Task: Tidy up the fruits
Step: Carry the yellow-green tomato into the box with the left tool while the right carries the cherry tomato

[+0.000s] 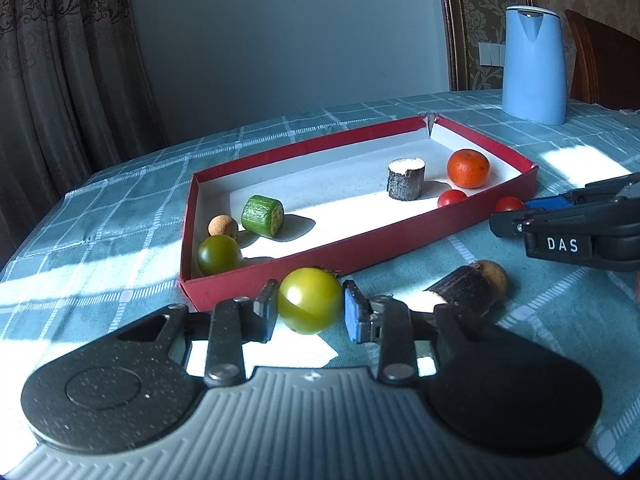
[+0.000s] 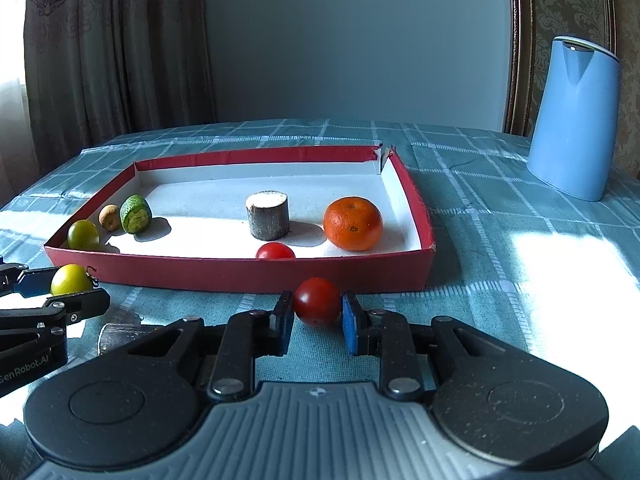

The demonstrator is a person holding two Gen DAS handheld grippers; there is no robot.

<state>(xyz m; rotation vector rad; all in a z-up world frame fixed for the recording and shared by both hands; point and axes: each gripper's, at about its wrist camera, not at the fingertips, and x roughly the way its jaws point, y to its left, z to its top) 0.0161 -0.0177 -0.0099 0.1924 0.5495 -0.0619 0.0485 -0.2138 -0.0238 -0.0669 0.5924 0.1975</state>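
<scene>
Gripping a green tomato (image 1: 310, 306) in your left gripper (image 1: 310, 312) and a red tomato (image 2: 317, 301) in your right gripper (image 2: 317, 314), you hold both just near the red tray (image 2: 240, 274).

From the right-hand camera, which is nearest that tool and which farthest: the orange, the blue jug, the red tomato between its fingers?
1. Red tomato, gripped in the right tool, just outside the red box.
2. Orange, inside the box, on its right side.
3. Blue jug, far right, behind the box.
</scene>
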